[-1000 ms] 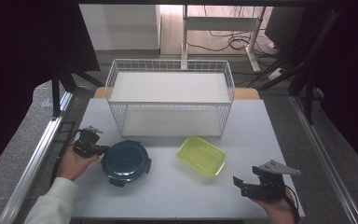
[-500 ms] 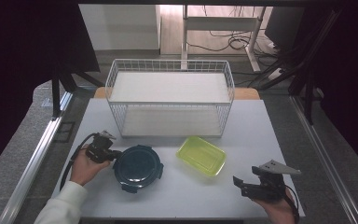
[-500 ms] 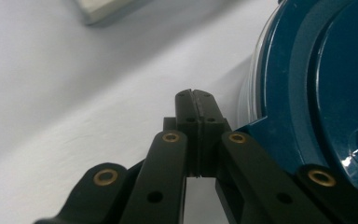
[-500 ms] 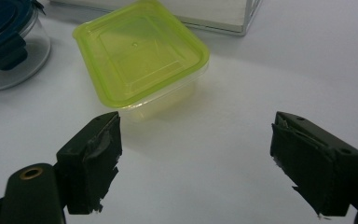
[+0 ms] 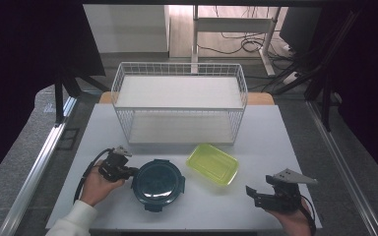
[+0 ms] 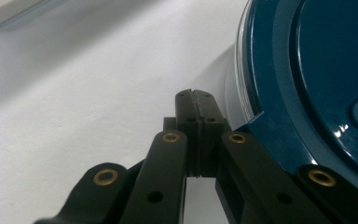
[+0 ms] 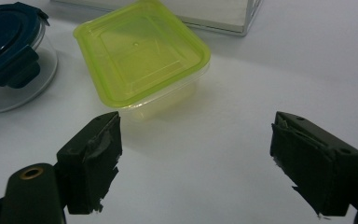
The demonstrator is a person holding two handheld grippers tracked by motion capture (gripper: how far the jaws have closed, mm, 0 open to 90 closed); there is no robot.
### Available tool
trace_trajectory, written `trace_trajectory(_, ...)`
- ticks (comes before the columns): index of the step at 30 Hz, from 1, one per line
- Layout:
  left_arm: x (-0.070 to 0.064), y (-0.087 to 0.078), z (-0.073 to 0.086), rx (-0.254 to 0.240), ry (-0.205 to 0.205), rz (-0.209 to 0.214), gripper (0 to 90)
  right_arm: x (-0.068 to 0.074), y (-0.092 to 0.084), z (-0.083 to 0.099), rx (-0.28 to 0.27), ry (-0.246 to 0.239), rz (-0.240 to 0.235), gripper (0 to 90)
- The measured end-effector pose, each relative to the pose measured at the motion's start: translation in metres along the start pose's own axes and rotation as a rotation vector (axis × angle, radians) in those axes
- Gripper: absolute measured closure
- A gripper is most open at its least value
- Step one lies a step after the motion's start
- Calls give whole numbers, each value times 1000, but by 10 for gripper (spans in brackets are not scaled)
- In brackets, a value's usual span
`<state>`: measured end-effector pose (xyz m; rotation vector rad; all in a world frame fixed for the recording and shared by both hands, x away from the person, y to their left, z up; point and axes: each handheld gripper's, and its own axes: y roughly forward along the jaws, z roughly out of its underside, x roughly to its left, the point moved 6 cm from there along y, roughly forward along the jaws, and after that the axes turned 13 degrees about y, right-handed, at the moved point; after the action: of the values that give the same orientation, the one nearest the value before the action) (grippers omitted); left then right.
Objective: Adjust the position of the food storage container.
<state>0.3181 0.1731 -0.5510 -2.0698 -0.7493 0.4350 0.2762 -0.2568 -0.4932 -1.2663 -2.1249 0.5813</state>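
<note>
Nearest to me on the right, my right claw (image 5: 263,195) sits low at the near edge of the worktop (image 5: 285,132) with its jaws spread wide and nothing between them; it has kept its place over the last second. In the right gripper view it looks across bare surface at the yellow-green lidded tub (image 7: 142,53), which lies apart from it, a little farther in.

On the near left, my left claw (image 5: 130,172) is clenched tight with nothing between its jaws, and its tips sit against the left rim of the round blue-lidded container (image 5: 158,183). In the left gripper view the closed tips (image 6: 196,109) rest just beside a lid clasp and the clear wall of the container. A second ago both container and claw were farther left; they have since slid rightward together, so the container now sits near the middle of the near worktop, just left of the tub without touching it.

I judge this a push rather than a lift: I am nudging the container into line with the tub.

Farther back stands the white wire basket (image 5: 179,105), untouched, the likely destination.
</note>
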Motion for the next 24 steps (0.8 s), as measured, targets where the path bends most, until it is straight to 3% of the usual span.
trace_trajectory(10, -14, 3, -3, -10, 13, 28, 900, 1, 1, 0, 4, -4, 0, 164)
trace_trajectory(20, -15, 5, -5, -16, 12, 48, 900, 3, 1, 0, -2, -11, -7, 164)
trace_trajectory(21, -14, 4, -5, -20, 9, 45, 900, 3, 0, 0, -3, -10, -6, 164)
trace_trajectory(22, -7, -3, -4, -22, -1, -2, 900, 3, -1, -1, -9, -8, -5, 163)
trace_trajectory(24, -4, -9, -4, -37, -16, -15, 900, 3, -2, -2, -16, -7, -2, 164)
